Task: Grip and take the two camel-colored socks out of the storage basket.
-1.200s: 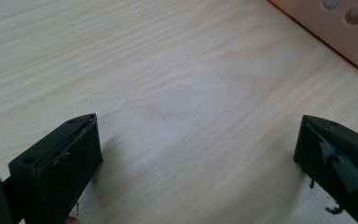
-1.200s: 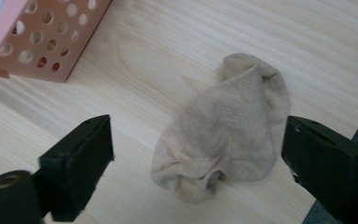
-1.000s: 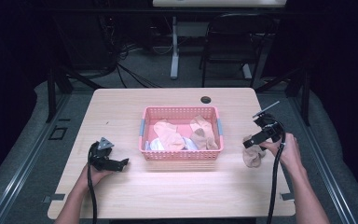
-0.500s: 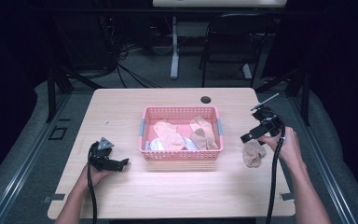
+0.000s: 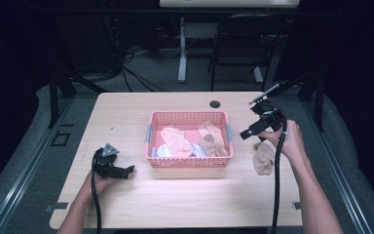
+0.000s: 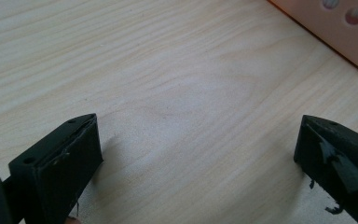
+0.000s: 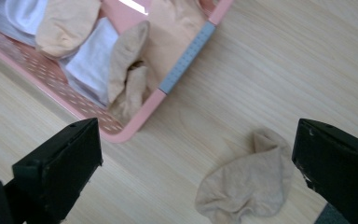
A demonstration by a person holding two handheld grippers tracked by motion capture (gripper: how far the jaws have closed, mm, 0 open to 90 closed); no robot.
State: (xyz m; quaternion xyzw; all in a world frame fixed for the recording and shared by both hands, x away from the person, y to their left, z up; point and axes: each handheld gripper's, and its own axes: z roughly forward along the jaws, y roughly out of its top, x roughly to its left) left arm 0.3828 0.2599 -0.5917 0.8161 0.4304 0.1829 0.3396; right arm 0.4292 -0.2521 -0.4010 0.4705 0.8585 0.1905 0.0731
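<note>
A beige sock (image 5: 264, 157) of soft knit is seen crumpled into a rounded lump on the desk (image 5: 185, 204), near its right edge and just beside the right end of the basket (image 5: 190, 163). In the right gripper view the sock (image 7: 249, 183) is shown lying flat and slack on the pale wood, its cuff turned toward the basket corner. The right gripper (image 5: 250, 132) is held above the desk beside the basket's right end, over the sock, and its black, blocky jaws are spread wide with nothing between them.

The basket is a pink plastic rectangle with perforated walls and a grey strip set into each short end. More socks (image 7: 79, 46) are heaped inside it, beige and white ones, soft and folded over one another.

The left gripper (image 5: 126, 170) is rested on the desk near the front left corner, its grey three-cornered plate on top. Its jaws are also spread apart and empty, with only smooth, light wood grain seen between them and a rounded corner of the basket (image 6: 326, 32) beyond.
</note>
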